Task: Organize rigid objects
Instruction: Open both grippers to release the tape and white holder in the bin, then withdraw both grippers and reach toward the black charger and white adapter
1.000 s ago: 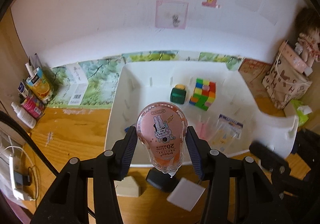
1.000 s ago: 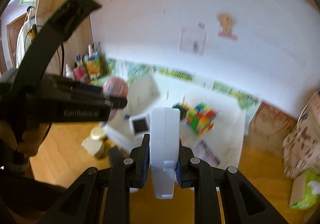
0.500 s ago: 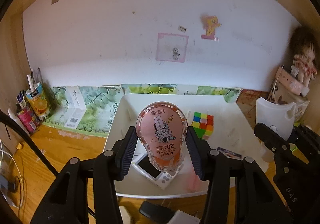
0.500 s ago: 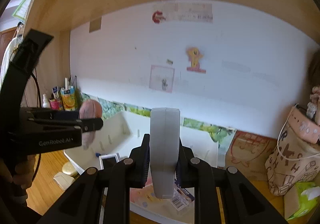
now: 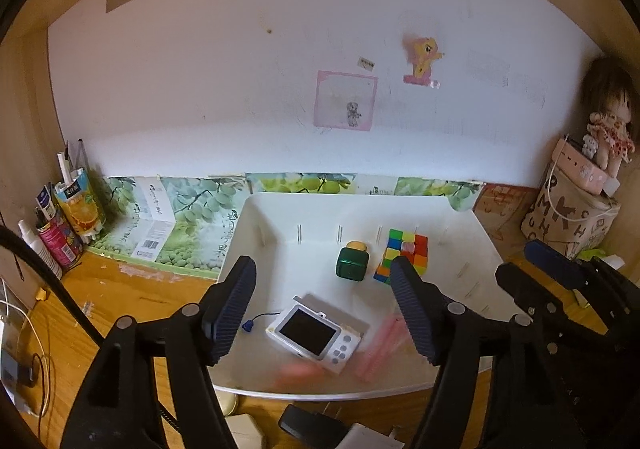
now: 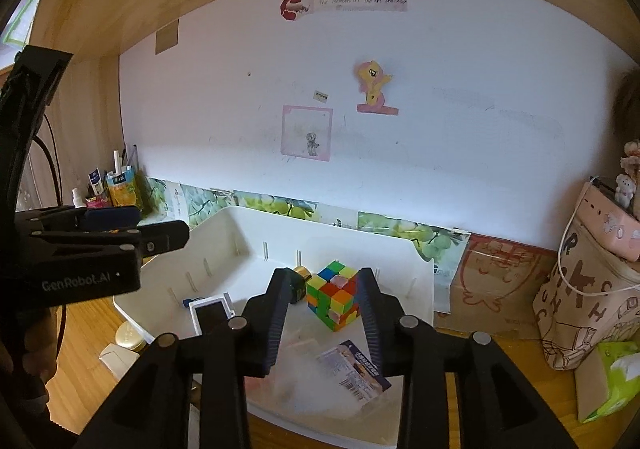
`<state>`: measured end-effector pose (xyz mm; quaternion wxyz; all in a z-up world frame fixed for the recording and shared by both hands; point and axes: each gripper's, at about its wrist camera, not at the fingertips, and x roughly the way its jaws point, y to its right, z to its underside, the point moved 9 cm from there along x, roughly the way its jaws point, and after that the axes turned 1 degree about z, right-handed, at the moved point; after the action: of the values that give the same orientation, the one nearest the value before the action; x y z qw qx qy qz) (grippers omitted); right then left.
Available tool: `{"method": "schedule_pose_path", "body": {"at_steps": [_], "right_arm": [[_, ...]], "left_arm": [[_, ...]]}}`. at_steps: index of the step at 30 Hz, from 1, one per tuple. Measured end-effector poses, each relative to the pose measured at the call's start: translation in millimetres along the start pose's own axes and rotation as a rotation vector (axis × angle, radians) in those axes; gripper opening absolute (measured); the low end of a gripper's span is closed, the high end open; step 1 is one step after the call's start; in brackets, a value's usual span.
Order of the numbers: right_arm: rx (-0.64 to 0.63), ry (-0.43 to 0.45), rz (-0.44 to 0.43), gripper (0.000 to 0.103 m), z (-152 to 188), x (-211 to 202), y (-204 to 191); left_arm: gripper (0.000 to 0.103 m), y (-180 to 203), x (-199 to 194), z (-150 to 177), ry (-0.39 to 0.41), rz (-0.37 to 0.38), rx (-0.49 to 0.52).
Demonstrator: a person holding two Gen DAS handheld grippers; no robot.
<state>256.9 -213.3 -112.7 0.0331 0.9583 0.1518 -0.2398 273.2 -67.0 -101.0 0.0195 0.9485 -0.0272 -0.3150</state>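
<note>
Both tools hang over the near part of the white tray [image 5: 256, 217], and neither grips anything.

The left tool [image 5: 324, 309] has just been opening; its ribbed fingers [image 5: 232, 305] now stand wide apart with nothing pressed between them. Below the gap, on the tray floor, lies a small white camera [image 5: 316, 329], screen up, a blue-tipped cord running from it toward the tray's left wall. Just in front of the camera, at the near rim, there is a pink-orange blur [image 5: 298, 373], too smeared to identify. Another pink smear [image 5: 380, 345] lies beside the camera's right end.

The right tool [image 6: 324, 313] has also just been opening. Its jaws are released, and a pale blurred shape [image 6: 296, 345] lies on the tray floor below them, not touched by either pad. A printed blue card [image 6: 354, 369] rests on the tray floor just beside the right finger.

Toward the tray's back wall stand a colour cube [image 6: 332, 295] and, to its left, a dark green block with a gold top [image 5: 352, 261]. Both are beyond the fingertips of each tool and well clear of them.

The tray sits on a wooden table [image 5: 120, 289]. A cluster of tubes and bottles [image 5: 60, 217] stands left of the tray, and a patterned bag [image 6: 588, 289] right of it.
</note>
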Motion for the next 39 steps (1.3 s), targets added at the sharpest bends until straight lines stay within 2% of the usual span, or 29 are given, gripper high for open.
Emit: {"method": "schedule_pose_path", "body": {"at_steps": [5, 12, 16, 22, 26, 33, 39], "right_arm": [[0.0, 0.045, -0.013, 0.057, -9.3, -20.6, -6.8], [-0.009, 0.106, -0.046, 0.067, -21.1, -58.7, -24.0], [0.001, 0.129, -0.066, 0.076, -21.8, -79.7, -34.8], [0.015, 0.113, -0.131, 0.079, -13.0, -100.3, -54.8], [0.042, 0.046, -0.18, 0.08, -2.9, -100.5, -68.9], [0.186, -0.099, -0.317, 0.08, 15.7, -83.9, -94.0], [0.254, -0.229, -0.353, 0.08, 38.3, -67.2, -108.5]], "left_arm": [[0.077, -3.2, -27.1, -6.1, 0.059, -0.006, -0.015], [0.081, -11.9, -77.2, -4.5, 0.133, -0.029, -0.045], [0.082, -21.5, -104.3, 7.9, 0.153, -0.056, -0.073], [0.083, -38.7, -133.6, 35.4, 0.141, -0.102, -0.13], [0.083, -48.8, -144.0, 54.5, 0.103, -0.12, -0.169], [0.083, -63.4, -156.3, 73.5, 0.06, -0.139, -0.19], [0.087, -78.9, -148.0, 87.1, -0.007, -0.143, -0.201]]}}
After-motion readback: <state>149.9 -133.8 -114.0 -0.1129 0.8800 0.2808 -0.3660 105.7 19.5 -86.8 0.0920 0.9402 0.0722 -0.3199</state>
